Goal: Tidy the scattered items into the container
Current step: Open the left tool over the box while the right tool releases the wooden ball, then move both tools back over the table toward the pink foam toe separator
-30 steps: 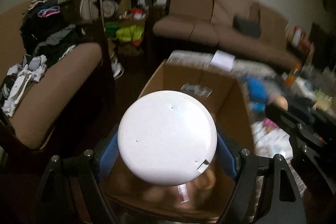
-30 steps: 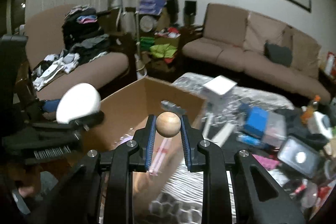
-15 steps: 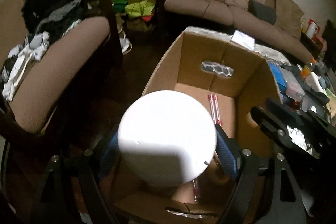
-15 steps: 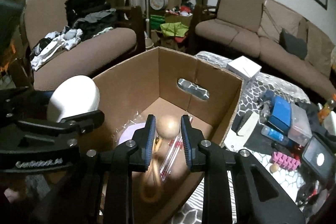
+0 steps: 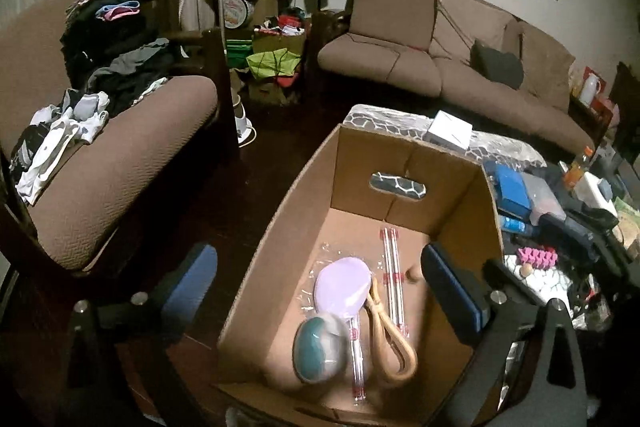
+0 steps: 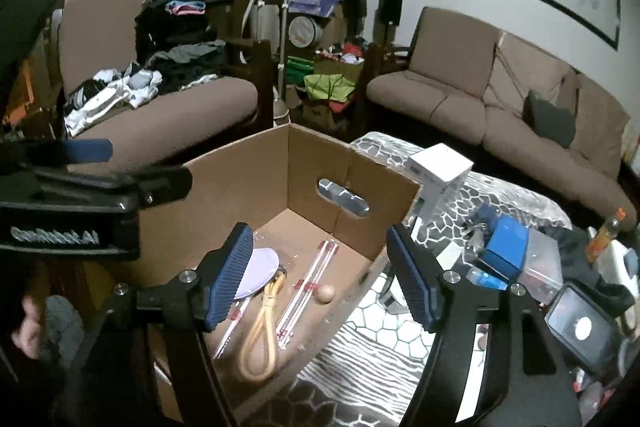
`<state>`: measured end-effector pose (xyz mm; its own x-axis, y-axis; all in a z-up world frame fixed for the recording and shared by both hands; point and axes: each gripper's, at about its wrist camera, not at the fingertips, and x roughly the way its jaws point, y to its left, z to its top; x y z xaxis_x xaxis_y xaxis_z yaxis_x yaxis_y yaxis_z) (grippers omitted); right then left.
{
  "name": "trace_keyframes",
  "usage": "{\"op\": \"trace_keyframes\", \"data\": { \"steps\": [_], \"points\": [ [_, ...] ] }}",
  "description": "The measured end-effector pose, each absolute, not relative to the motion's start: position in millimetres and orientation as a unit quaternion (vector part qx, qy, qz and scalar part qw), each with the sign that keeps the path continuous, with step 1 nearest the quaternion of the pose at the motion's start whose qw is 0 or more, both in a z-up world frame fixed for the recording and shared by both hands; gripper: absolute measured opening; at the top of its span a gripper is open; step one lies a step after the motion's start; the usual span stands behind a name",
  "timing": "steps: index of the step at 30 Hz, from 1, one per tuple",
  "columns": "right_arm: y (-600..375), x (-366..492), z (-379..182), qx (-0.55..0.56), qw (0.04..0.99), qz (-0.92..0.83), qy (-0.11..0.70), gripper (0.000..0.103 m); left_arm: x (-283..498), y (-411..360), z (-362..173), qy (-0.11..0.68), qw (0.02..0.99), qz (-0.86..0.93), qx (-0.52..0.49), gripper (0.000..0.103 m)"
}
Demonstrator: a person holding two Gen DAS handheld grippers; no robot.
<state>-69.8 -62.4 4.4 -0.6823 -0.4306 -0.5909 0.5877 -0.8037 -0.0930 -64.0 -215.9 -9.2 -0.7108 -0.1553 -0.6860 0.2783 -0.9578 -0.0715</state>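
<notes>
An open cardboard box [image 5: 416, 155] [image 6: 320, 151] stands below both grippers. My left gripper [image 5: 320, 283] [image 6: 148, 165] hangs over it, jaws opening wide with nothing between the pads. Under it a round white item with a teal underside [image 5: 320, 351] shows blurred inside the box. My right gripper [image 6: 322, 279] is also opening, nothing gripped. The small wooden ball [image 6: 325, 294] [image 5: 414, 273] rests on the box floor. Also in the box lie a lilac disc in plastic wrap [image 5: 342, 285], clear tubes with red bands [image 5: 392, 275] and a tan rubber loop [image 5: 394, 343].
A table with a patterned cloth [image 6: 372, 339] holds the box, a white carton [image 6: 438, 167], a blue box [image 6: 504, 247], a pink comb-like item [image 5: 538, 259] and other clutter at the right. An armchair piled with clothes [image 5: 104, 155] stands left, a sofa [image 5: 460, 67] behind.
The left gripper let go of the round white item, which now lies in the box. The right gripper released the wooden ball onto the box floor. Both pairs of jaws spread apart.
</notes>
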Motion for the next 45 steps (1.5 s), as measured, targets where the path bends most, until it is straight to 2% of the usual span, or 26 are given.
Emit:
{"op": "trace_keyframes", "data": {
  "steps": [16, 29, 45],
  "points": [
    [0.2, -46.5, 32.1, 0.287, 0.275, -0.906, 0.146, 0.067, -39.6, -188.6, -4.9, 0.085, 0.116, -0.902, 0.408, 0.103],
    [115.6, -20.0, 36.2, 0.304, 0.231, -0.918, 0.107, 0.069, -33.7, -91.0, 1.1, 0.036, 0.063, -0.900, 0.430, 0.103],
    [264.6, -5.4, 25.5, 0.324, 0.120, -0.938, 0.037, 0.071, -44.0, 33.4, -4.1, -0.055, -0.022, -0.905, 0.422, 0.103]
  ]
}}
